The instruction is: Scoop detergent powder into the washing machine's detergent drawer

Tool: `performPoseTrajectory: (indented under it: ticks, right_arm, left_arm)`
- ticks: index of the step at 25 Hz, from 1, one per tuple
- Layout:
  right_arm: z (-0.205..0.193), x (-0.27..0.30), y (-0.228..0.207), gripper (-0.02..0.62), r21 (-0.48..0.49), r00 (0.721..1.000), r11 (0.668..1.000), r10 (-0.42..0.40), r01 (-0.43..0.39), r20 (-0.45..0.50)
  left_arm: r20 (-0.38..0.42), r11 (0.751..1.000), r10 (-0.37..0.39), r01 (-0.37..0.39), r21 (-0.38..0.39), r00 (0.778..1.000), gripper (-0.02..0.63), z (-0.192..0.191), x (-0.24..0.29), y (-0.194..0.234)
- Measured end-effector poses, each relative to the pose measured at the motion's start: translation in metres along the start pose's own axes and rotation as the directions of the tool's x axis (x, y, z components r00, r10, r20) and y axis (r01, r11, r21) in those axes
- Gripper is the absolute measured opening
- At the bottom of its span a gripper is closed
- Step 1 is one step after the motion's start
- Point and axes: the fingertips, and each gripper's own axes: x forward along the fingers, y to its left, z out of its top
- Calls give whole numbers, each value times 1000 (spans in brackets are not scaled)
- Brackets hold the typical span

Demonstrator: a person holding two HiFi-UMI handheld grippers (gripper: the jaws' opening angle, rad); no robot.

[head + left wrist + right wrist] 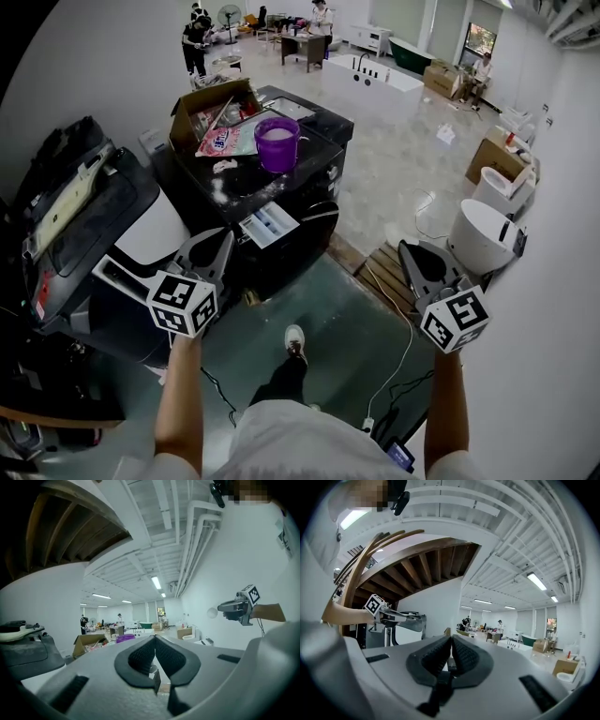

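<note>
A black washing machine [309, 169] stands ahead of me, and its white detergent drawer [269, 225] is pulled out at the front. A purple tub [277, 142] of white powder sits on the machine's top, beside a pink detergent bag [228, 141]. My left gripper [223, 242] hangs shut and empty, just left of the drawer and nearer to me. My right gripper [406, 247] is also shut and empty, well to the right over the floor. In the left gripper view the closed jaws [154, 637] point toward the tub [125, 638]. The right gripper [451, 637] shows its pads pressed together.
An open cardboard box [211, 108] rests on the machine behind the bag. A dark appliance [84, 225] stands at the left. To the right are a wooden pallet [384, 272], white toilets [483, 234] and a floor cable [405, 347]. People work at the room's far end.
</note>
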Motion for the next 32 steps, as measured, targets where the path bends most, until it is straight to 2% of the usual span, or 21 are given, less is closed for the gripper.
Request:
performPoseTrajectory:
  ticks: [7, 14, 20, 25, 32]
  right_arm:
    - [-21, 76, -55, 6, -15, 999, 1000, 12, -12, -31]
    - [-10, 213, -114, 6, -49, 997, 997, 53, -55, -55]
    - [2, 321, -150, 6, -49, 995, 994, 101, -102, -22]
    - [-3, 383, -168, 6, -47, 992, 992, 118, -120, -41]
    - [-16, 455, -170, 6, -36, 979, 981, 188, -192, -79]
  left_arm:
    - [-24, 999, 31, -32, -39, 999, 5, -28, 80, 57]
    - [-52, 996, 67, -70, -57, 996, 5, -38, 180, 150]
    - [-70, 996, 64, -68, -65, 996, 5, -42, 255, 215]
    - [-85, 996, 41, -47, -75, 996, 5, -48, 294, 249]
    - [-112, 992, 67, -79, -101, 991, 5, -65, 312, 281]
